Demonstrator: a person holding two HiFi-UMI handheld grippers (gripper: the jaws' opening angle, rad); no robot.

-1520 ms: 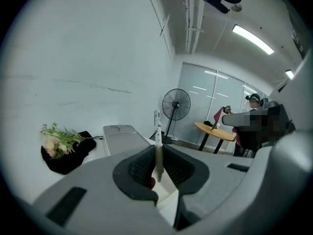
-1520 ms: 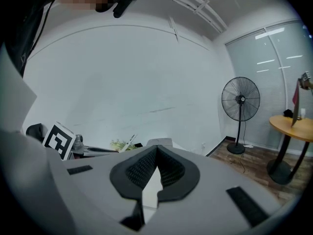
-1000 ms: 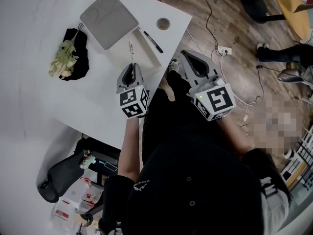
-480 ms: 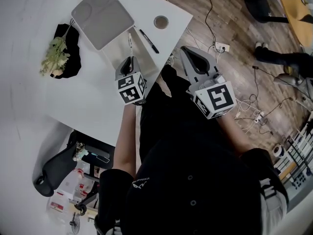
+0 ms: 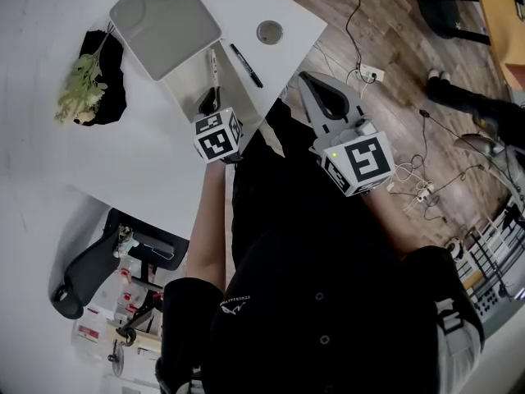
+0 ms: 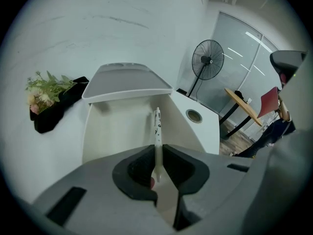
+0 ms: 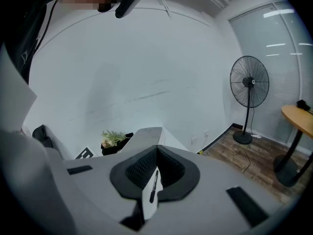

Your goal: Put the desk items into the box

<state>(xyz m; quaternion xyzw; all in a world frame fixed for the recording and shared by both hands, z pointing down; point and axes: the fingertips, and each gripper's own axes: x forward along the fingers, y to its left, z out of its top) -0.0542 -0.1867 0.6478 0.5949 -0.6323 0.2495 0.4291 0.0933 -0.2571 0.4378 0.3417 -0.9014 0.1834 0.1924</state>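
Jaws of left gripper (image 5: pixel 210 103) clamp white pen (image 6: pixel 157 126) over box (image 5: pixel 190 79); right gripper (image 5: pixel 305 80) jaws together, empty, off table (image 5: pixel 123 162).

Print on the white pen (image 6: pixel 157 126) too small to read

Bright, even indoor light, soft shadows, heavy fisheye distortion, dark vignetted corners.

White pen (image 6: pixel 157 131), white box (image 5: pixel 187 84), black marker (image 5: pixel 247 66), grey lid (image 5: pixel 164 21).
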